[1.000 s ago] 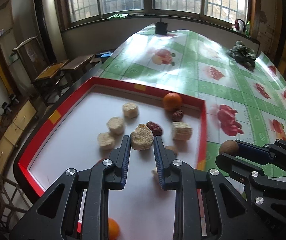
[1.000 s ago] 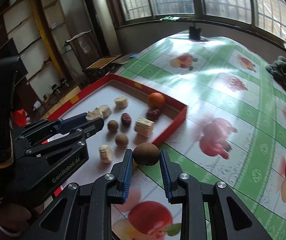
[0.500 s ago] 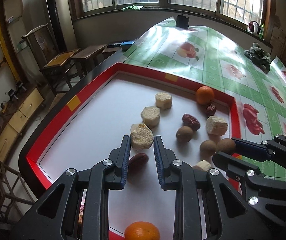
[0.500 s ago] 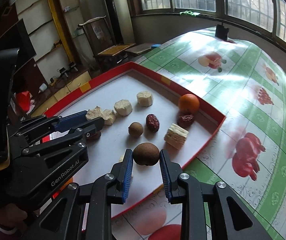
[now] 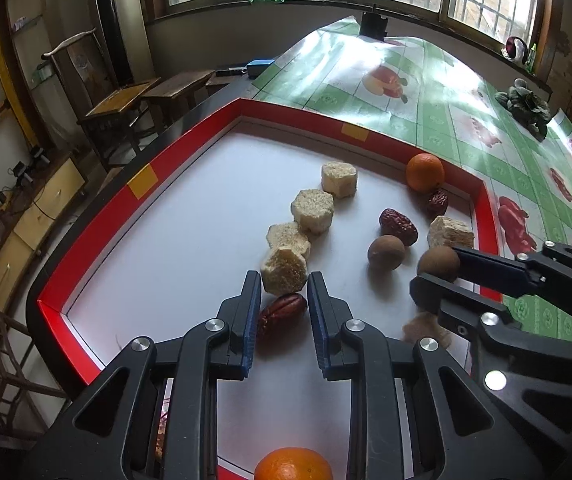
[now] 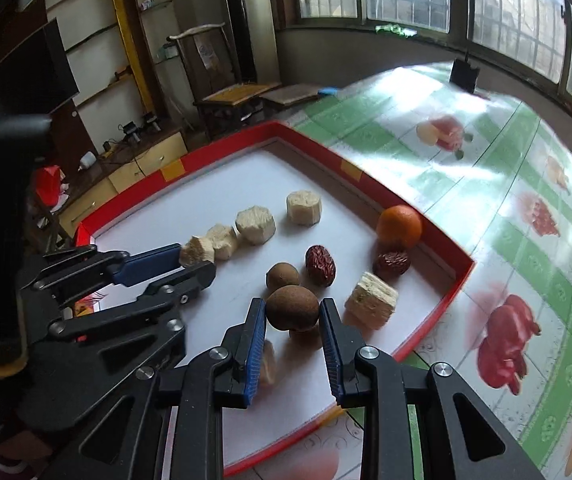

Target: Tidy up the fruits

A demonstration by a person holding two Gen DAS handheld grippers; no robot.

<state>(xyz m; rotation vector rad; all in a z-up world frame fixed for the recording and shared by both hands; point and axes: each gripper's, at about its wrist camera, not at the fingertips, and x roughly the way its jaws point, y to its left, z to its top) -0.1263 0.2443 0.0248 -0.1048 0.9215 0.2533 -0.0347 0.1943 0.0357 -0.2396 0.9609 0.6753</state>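
My left gripper [image 5: 284,280] is shut on a beige hexagonal chunk [image 5: 284,270], held low over the white floor of the red-rimmed tray [image 5: 142,176]. The chunk sits at the near end of a row of three like chunks [image 5: 311,211]. A red date [image 5: 282,312] lies just under the fingers. My right gripper [image 6: 291,309] is shut on a brown round fruit [image 6: 291,307] inside the tray, close behind another brown fruit [image 6: 282,276]. In the right wrist view the left gripper [image 6: 194,258] with its chunk [image 6: 196,251] is at the left.
In the tray's far right corner lie an orange [image 5: 425,172] and a date [image 5: 437,202], with another date [image 5: 397,226] and a beige block [image 5: 450,232] nearer. A second orange [image 5: 293,464] is at the near rim. A green fruit-print tablecloth [image 6: 525,160] spreads to the right.
Both grippers came in over the tray and sank a little. The right one carried the brown fruit across the rim; the left one brought its chunk to the end of the row.
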